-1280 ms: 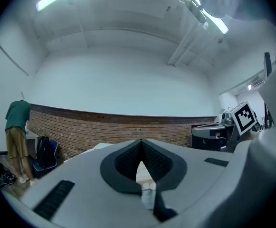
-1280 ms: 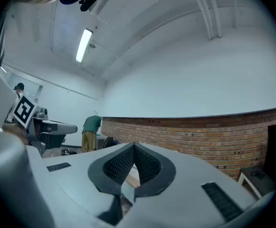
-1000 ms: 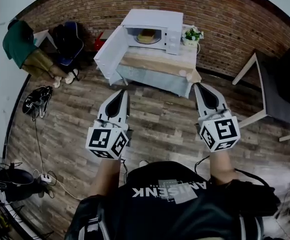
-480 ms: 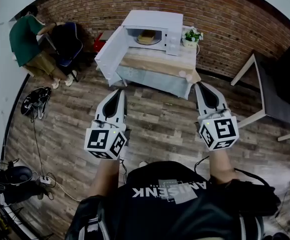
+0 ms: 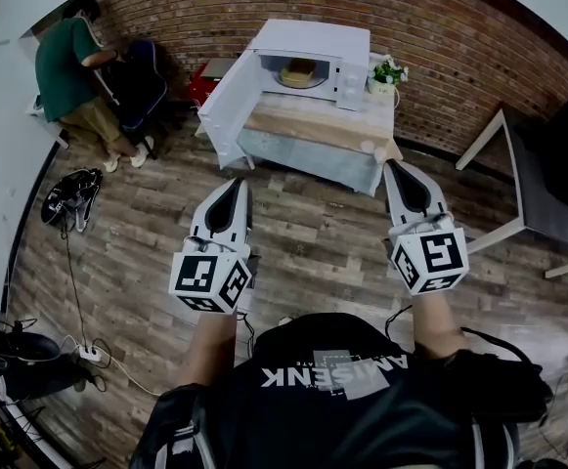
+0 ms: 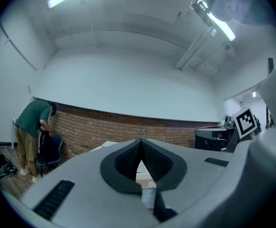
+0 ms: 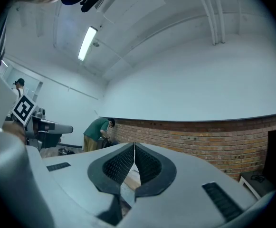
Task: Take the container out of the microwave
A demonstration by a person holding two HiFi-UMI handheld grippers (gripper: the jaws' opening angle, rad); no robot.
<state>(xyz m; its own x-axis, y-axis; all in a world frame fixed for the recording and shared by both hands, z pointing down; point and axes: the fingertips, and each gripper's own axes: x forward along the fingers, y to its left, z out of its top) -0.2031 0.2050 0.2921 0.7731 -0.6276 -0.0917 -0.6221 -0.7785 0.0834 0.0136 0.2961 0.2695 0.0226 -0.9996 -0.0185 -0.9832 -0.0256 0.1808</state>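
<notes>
A white microwave (image 5: 315,55) stands on a small table (image 5: 315,133) against the brick wall, its door (image 5: 229,112) swung wide to the left. Inside sits a yellowish container (image 5: 298,71). Both grippers are held level over the wooden floor, well short of the table. My left gripper (image 5: 239,182) is shut, its tips meeting with nothing between them. My right gripper (image 5: 393,166) is shut and empty too, its tip near the table's front right corner. In the gripper views the left gripper (image 6: 140,141) and right gripper (image 7: 134,146) show closed pads.
A potted plant (image 5: 386,72) stands right of the microwave, and a small round object (image 5: 368,147) lies on the table's front edge. A person in green (image 5: 68,66) bends over a chair at far left. Cables and a bag (image 5: 68,195) lie on the floor left; another table (image 5: 547,179) stands right.
The table and microwave have shifted a little rightward and nearer in view. The person at left has straightened up by the chair. Both grippers stay shut.
</notes>
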